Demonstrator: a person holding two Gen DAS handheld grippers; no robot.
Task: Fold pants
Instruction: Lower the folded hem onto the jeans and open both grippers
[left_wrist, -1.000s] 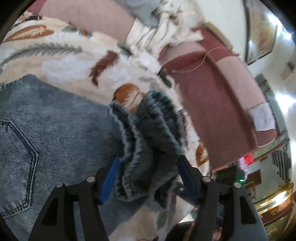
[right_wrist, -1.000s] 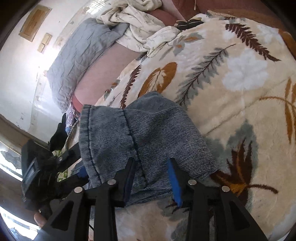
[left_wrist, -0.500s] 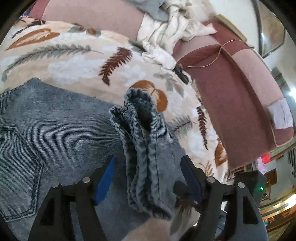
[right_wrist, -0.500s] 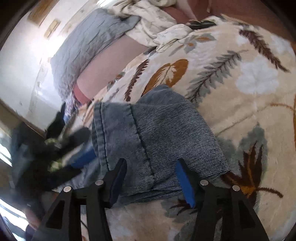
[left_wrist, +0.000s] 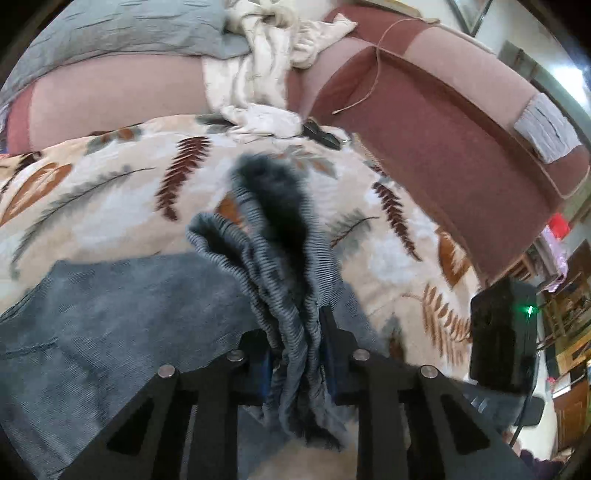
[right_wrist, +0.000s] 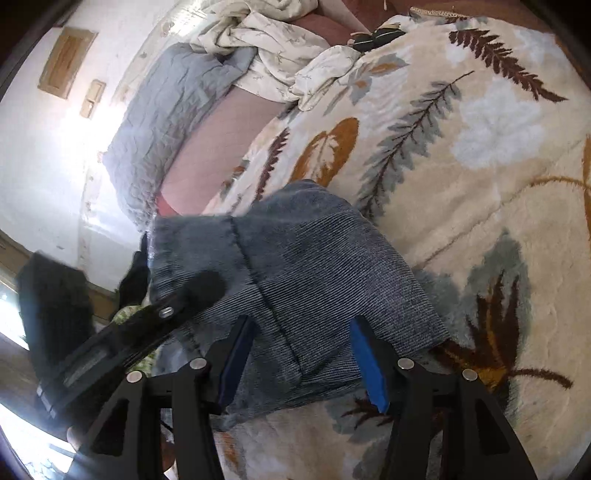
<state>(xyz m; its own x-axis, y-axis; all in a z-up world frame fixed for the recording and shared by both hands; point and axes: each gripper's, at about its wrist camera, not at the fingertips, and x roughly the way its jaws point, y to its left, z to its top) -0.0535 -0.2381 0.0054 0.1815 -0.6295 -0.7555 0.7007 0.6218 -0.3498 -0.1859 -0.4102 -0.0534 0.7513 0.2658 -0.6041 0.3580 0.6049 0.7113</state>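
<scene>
The grey-blue denim pants (left_wrist: 110, 325) lie on a leaf-patterned blanket (left_wrist: 110, 192). My left gripper (left_wrist: 295, 354) is shut on a bunched hem of a pant leg (left_wrist: 280, 266), which stands up in folds between the fingers. In the right wrist view the other leg end (right_wrist: 295, 280) lies flat on the blanket (right_wrist: 480, 147). My right gripper (right_wrist: 303, 354) is open, its blue-padded fingers on either side of this leg end. The left gripper (right_wrist: 110, 350) shows at the left of that view, beside the hem.
A maroon sofa arm (left_wrist: 443, 129) runs along the right. A crumpled cream cloth (left_wrist: 266, 74) and a grey cushion (left_wrist: 122, 33) lie at the back. A dark small object (left_wrist: 325, 134) sits at the blanket's far edge.
My left gripper has closed onto the bunched hem and tilted upward. My right gripper has opened wider over the leg end.
</scene>
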